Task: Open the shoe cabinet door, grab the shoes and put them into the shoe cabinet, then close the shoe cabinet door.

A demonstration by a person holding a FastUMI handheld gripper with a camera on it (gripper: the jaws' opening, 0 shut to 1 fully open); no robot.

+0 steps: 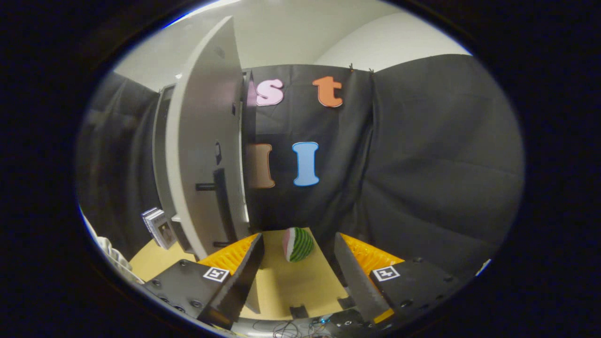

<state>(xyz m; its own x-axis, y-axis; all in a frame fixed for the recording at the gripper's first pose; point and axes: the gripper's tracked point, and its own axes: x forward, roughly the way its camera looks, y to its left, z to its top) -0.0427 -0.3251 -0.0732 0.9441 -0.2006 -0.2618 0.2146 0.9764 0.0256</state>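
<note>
The shoe cabinet (162,155) stands to the left on the yellow tabletop (291,286). Its pale grey door (202,141) is swung open and seen nearly edge-on, just ahead of my left finger (244,267). A black bar handle (219,197) runs down the door's face. My gripper (298,240) is open, its black fingers with orange backing spread wide and nothing gripped. A small watermelon-slice toy (297,244) lies on the table just beyond the fingertips, in line with the gap.
A small box with square black-and-white markers (157,227) sits at the foot of the cabinet on the left. Something white and crumpled (110,251) lies further left. Black cloth walls close off the back and right.
</note>
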